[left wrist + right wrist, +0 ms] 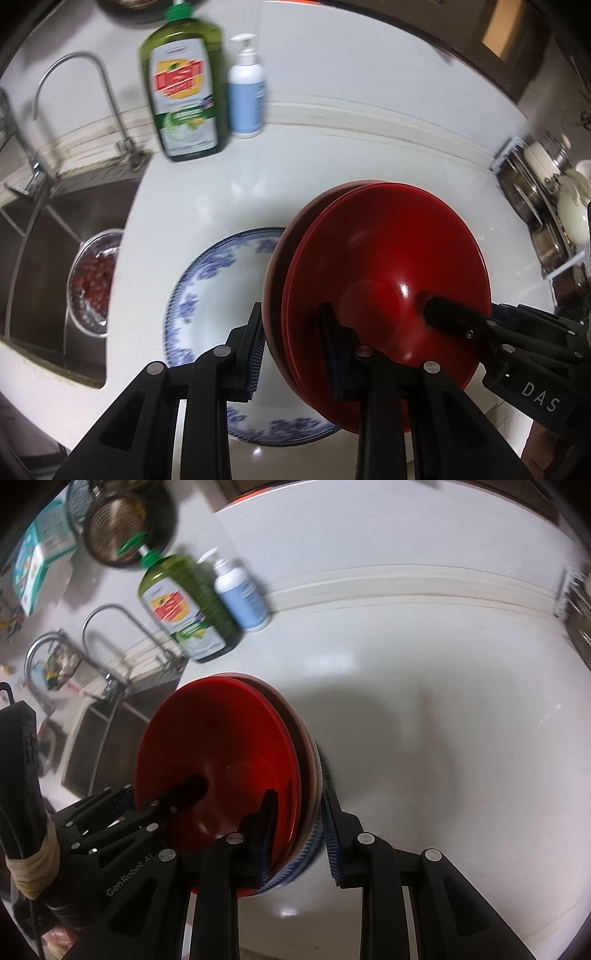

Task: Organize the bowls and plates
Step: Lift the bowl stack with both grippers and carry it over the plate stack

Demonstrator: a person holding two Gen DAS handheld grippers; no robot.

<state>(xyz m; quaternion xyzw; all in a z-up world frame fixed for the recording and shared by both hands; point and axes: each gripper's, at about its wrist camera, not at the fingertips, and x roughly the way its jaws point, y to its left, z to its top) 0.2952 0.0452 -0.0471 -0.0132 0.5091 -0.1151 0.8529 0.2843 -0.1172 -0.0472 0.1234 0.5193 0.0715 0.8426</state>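
Note:
A stack of red plates (388,266) hangs tilted above the white counter (332,155), gripped from both sides. My left gripper (293,354) is shut on the stack's near-left rim, one pad under it and one inside the top plate. My right gripper (299,830) is shut on the opposite rim of the red stack (221,746); its upper finger (448,314) shows inside the top plate in the left wrist view. A blue-and-white plate (214,295) lies under and to the left of the stack; whether they touch cannot be told.
A steel sink (44,236) at the left holds a metal bowl of red food (92,288), with a tap (74,74) behind. A green dish-soap bottle (184,99) and a white pump bottle (246,92) stand by the wall. A rack of pots (554,206) is at the right.

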